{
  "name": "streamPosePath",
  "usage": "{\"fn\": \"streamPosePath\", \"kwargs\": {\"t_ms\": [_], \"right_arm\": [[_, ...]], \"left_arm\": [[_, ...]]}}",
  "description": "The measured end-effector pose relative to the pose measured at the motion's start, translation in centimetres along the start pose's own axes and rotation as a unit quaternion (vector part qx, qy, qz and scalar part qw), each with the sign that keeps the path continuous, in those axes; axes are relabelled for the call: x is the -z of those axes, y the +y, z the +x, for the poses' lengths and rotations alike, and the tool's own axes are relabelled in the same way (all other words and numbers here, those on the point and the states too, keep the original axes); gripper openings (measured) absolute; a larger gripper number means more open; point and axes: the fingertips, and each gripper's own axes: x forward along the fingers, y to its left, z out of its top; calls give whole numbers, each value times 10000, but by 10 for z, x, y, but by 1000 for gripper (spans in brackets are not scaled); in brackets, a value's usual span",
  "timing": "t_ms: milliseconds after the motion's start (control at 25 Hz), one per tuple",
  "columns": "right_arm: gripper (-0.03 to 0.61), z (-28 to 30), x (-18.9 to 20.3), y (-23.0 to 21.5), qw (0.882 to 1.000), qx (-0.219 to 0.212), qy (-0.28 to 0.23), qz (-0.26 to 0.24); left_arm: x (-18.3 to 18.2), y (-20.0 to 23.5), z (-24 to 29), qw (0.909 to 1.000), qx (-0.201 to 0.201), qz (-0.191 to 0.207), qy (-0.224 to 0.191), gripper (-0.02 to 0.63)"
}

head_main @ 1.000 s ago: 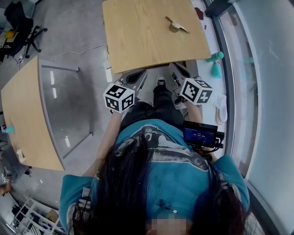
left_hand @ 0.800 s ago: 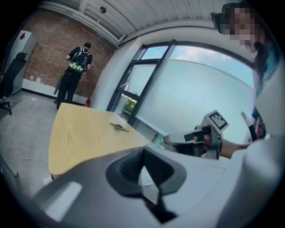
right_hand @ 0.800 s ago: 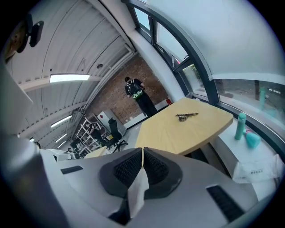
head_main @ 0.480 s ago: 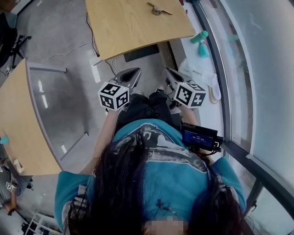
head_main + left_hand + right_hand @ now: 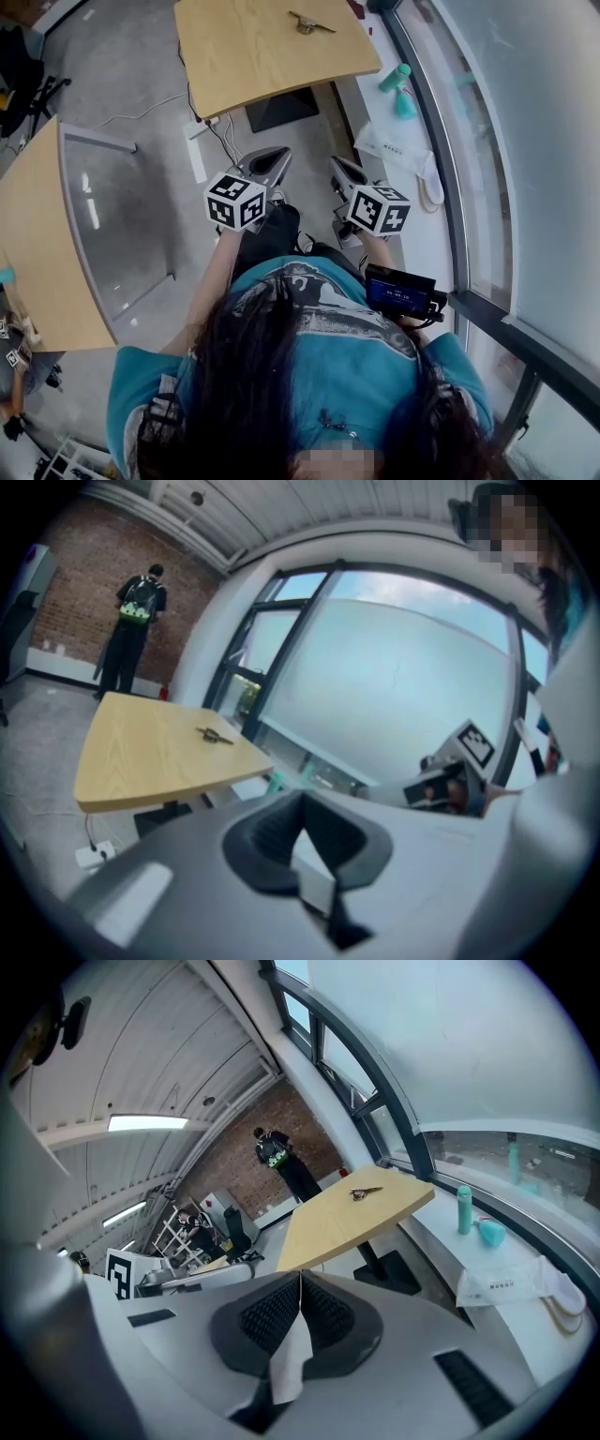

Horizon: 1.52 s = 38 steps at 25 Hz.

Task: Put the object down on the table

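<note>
Now you have backed off: the table point(image 5: 253, 56) sits farther from you than a second ago. Your left gripper point(image 5: 300, 803) is pressed together on nothing. The object point(image 5: 307, 22) lies flat toward the table's far end, well apart from both grippers, its long axis running left to right in the head view and its thin end seemingly toward the window point(image 5: 487, 141), so the put-down looks finished. Your right gripper point(image 5: 300, 1279) is likewise closed and empty.
</note>
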Motion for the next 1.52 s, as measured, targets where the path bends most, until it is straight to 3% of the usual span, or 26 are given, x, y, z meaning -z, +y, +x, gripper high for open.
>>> {"fn": "streamPosePath", "kwargs": {"t_ms": [200,600,1280,1520], "right_arm": [[14,-53,35,-3,9998,-176,78,11],[14,-160,111,-11,9985,-499,216,-3],[14,-173,151,-10,9965,-701,382,246],[14,-181,170,23,9970,-634,371,234]], "left_arm": [[25,-54,-6,9999,-113,-17,-54,2],[112,-177,-43,9989,-426,-177,76,2],[145,-204,-72,9973,-681,-121,246,2],[154,-212,-111,9981,-570,-62,211,2]]}}
